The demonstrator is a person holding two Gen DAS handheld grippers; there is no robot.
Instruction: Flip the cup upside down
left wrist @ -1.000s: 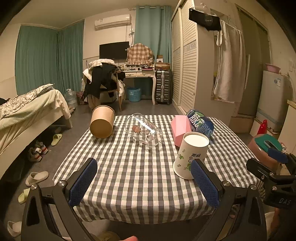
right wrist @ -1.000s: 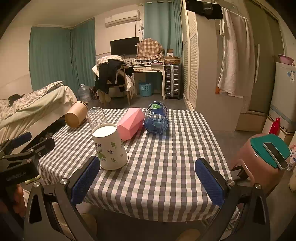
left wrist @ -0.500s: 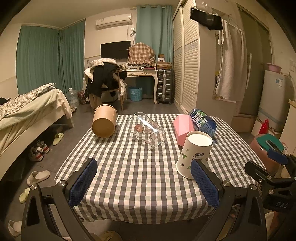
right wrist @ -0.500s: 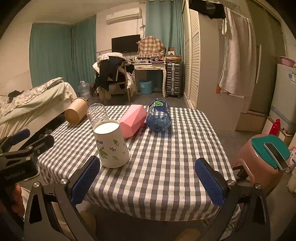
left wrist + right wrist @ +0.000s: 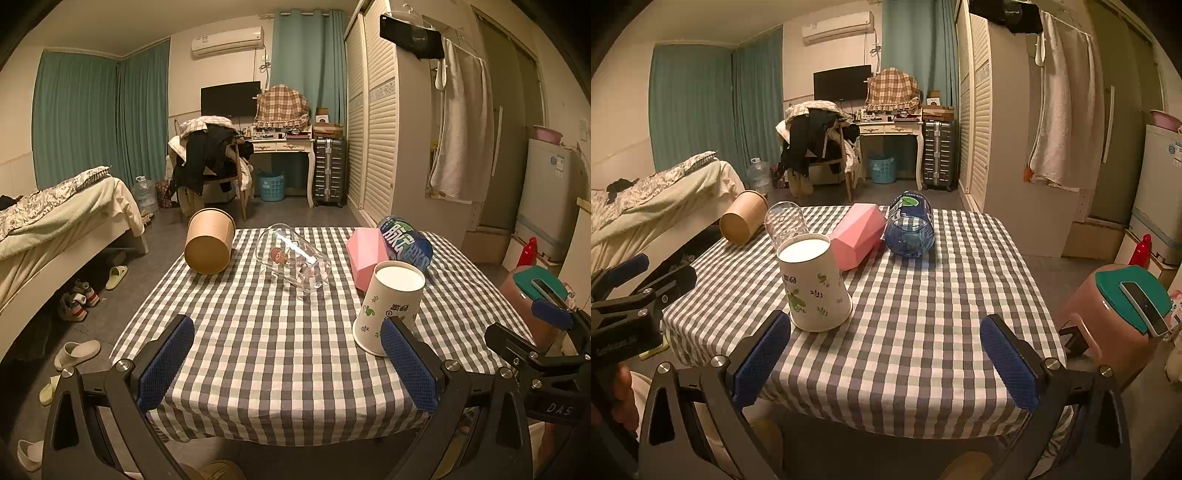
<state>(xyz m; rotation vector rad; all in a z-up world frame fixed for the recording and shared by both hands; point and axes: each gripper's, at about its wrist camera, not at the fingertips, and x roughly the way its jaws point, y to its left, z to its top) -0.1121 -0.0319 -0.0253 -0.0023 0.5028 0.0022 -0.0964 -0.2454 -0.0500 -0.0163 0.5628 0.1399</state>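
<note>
A white paper cup with green leaf prints stands upside down, wide rim down, on the checked table; it also shows in the right wrist view. My left gripper is open and empty, held back at the near table edge, its right finger just in front of the cup. My right gripper is open and empty at the near edge, with the cup beyond its left finger.
A brown paper cup, a clear glass, a pink cup and a blue cup lie on their sides at the back of the table. A pink stool with a teal lid stands at the right.
Both grippers have drawn back from the table and risen a little, so the cups look smaller and farther. The white cup has not moved.
</note>
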